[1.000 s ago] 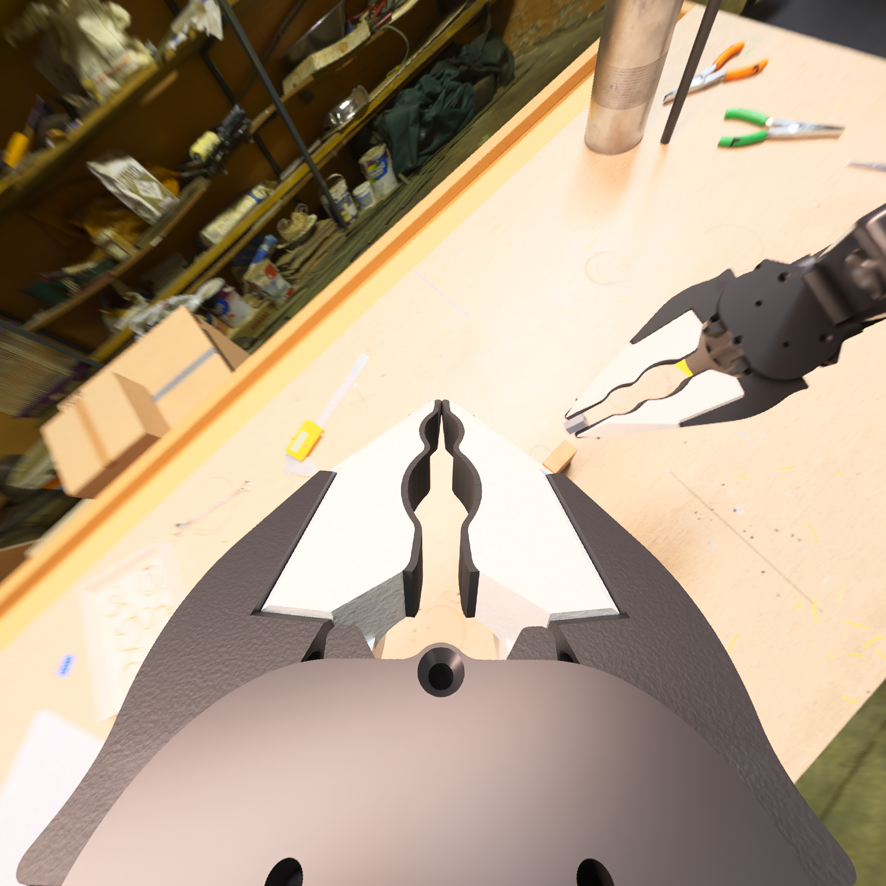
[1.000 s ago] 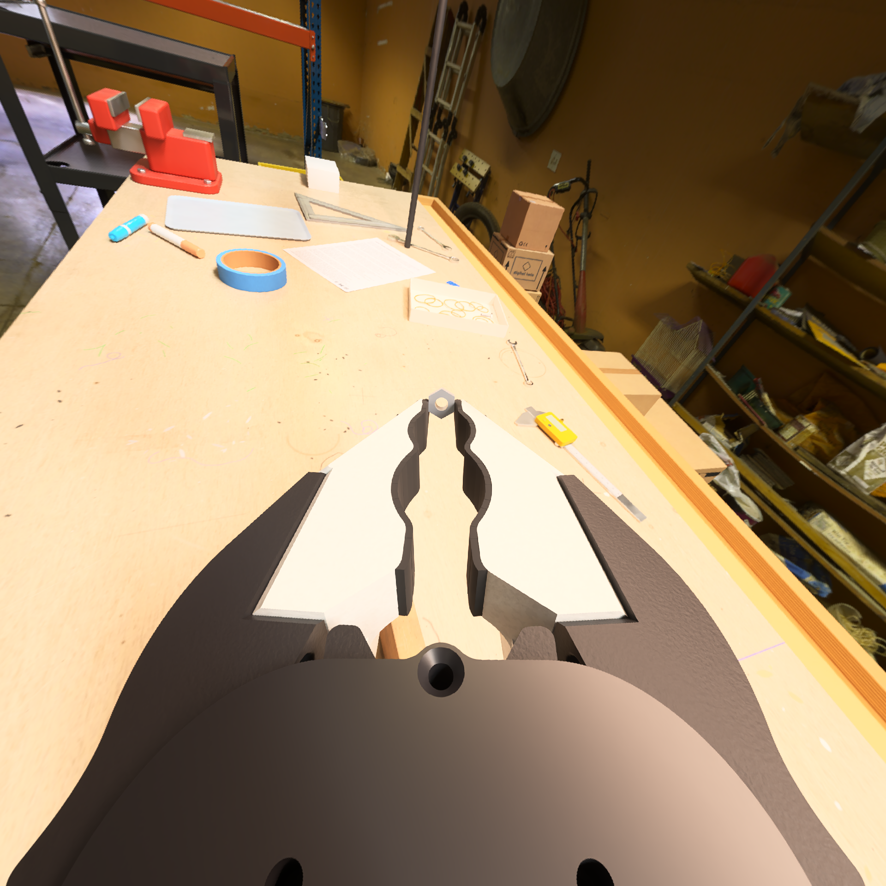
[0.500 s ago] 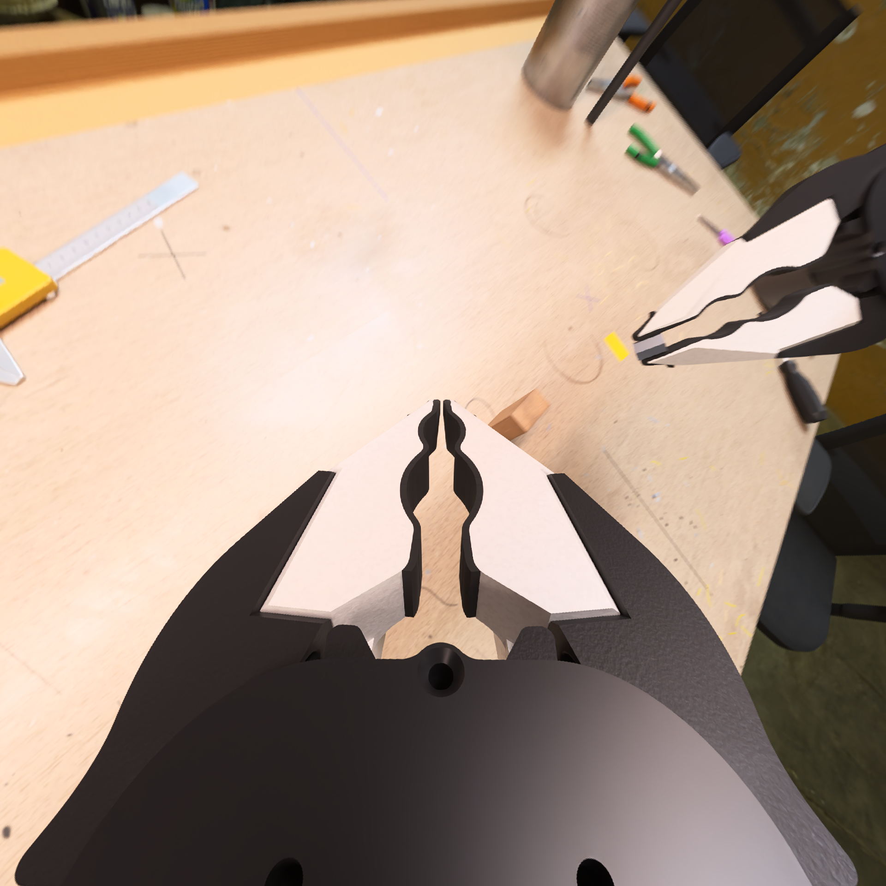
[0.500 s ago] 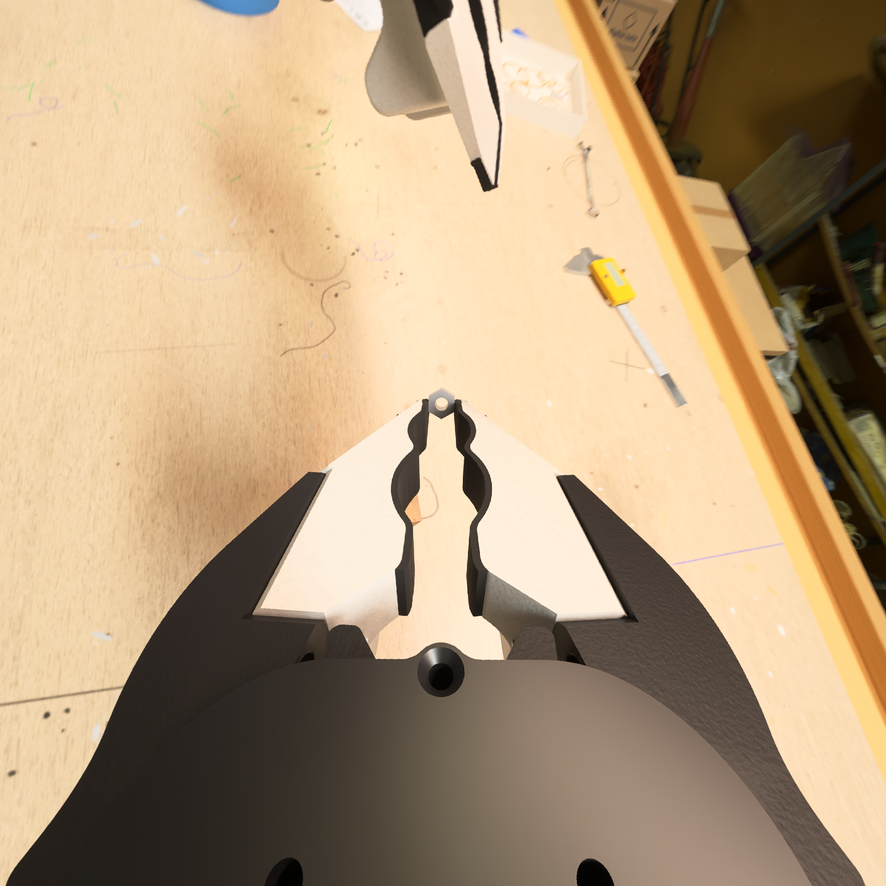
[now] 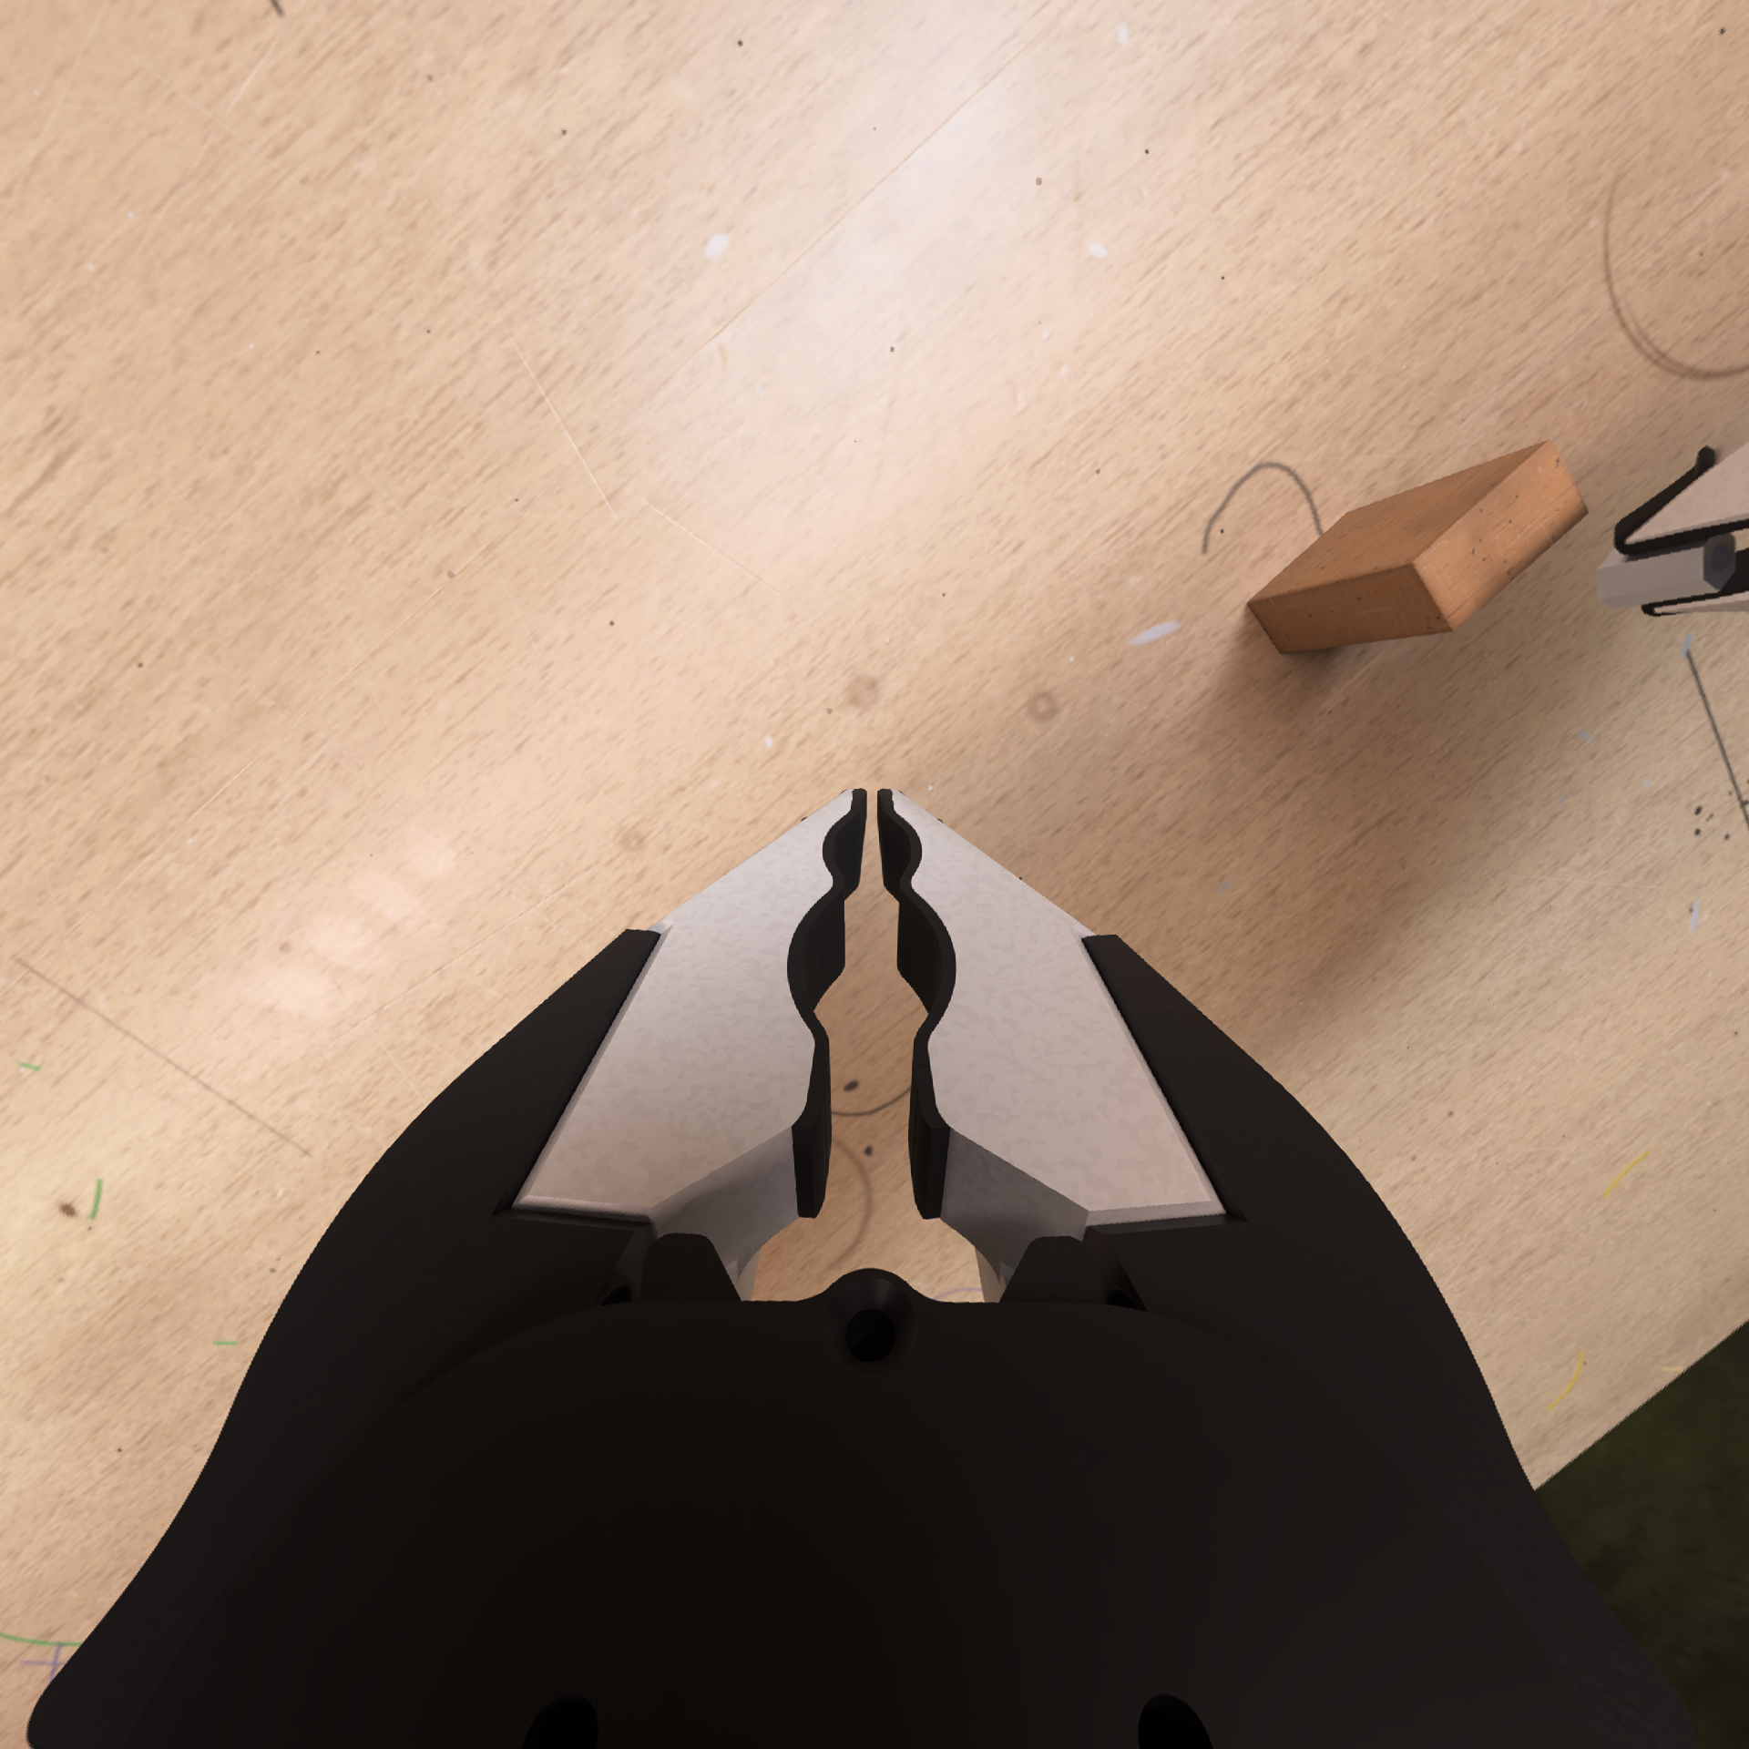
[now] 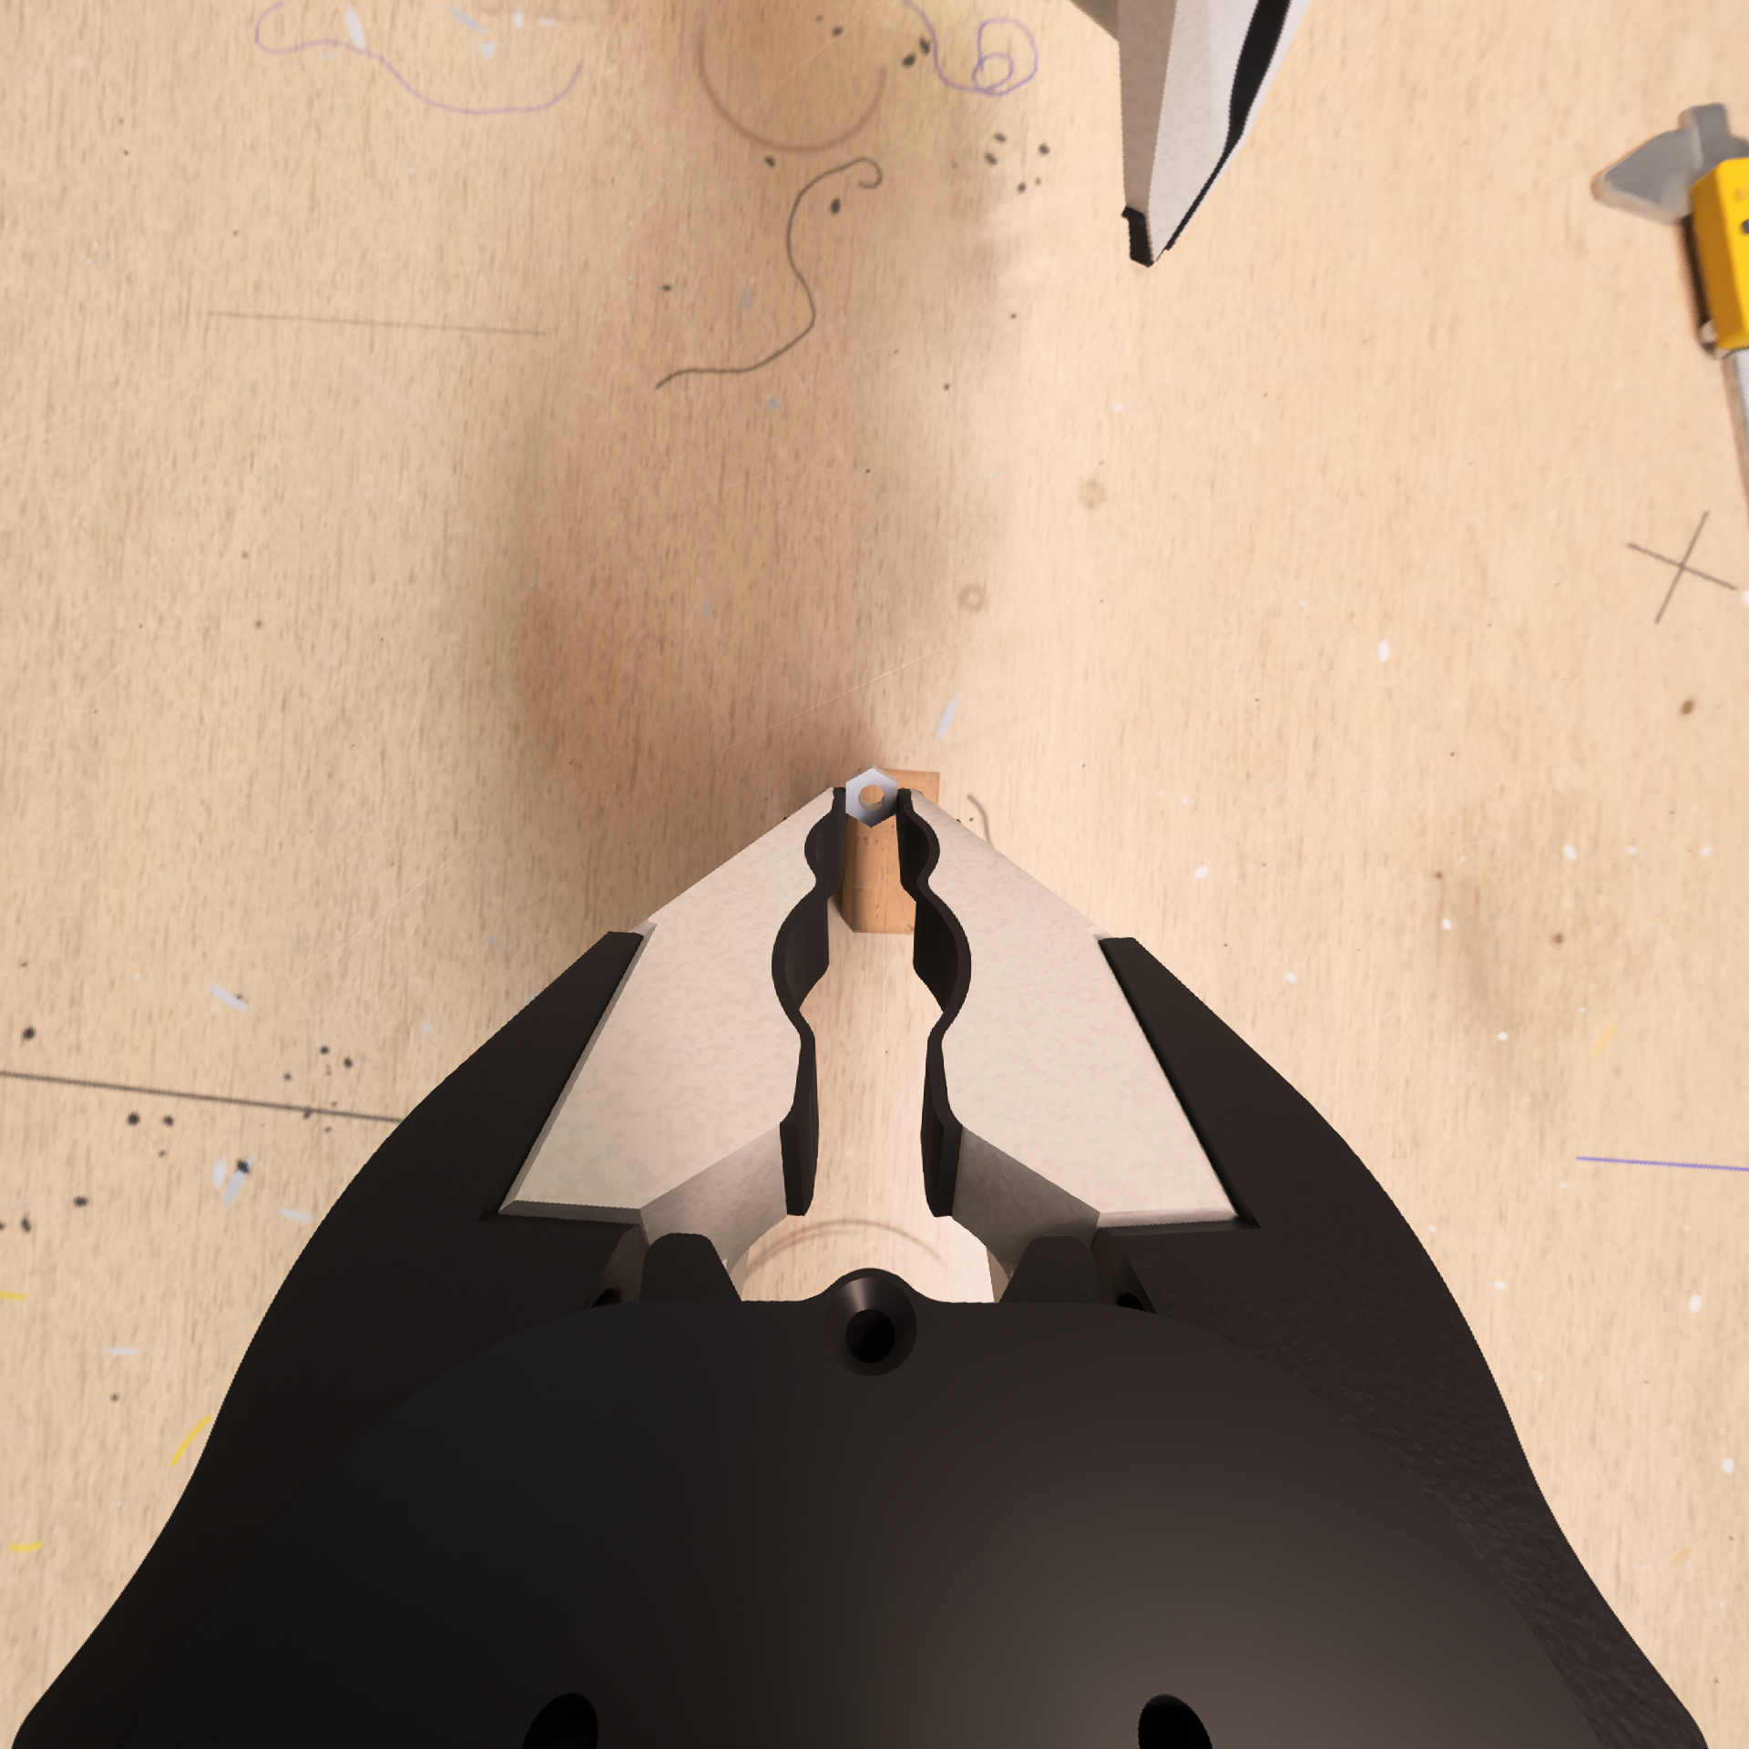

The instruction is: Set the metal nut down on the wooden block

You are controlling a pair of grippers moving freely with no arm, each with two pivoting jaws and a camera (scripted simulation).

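The right gripper (image 6: 869, 804) pinches the metal nut (image 6: 869, 793) at its very fingertips, poised above the wooden block (image 6: 885, 875) on the workbench (image 6: 379, 568); the step in hand looks like the final lowering; next it should descend squarely, then part its fingers gently; farther off, the left gripper (image 5: 871, 804) hangs empty, fingers nearly together.
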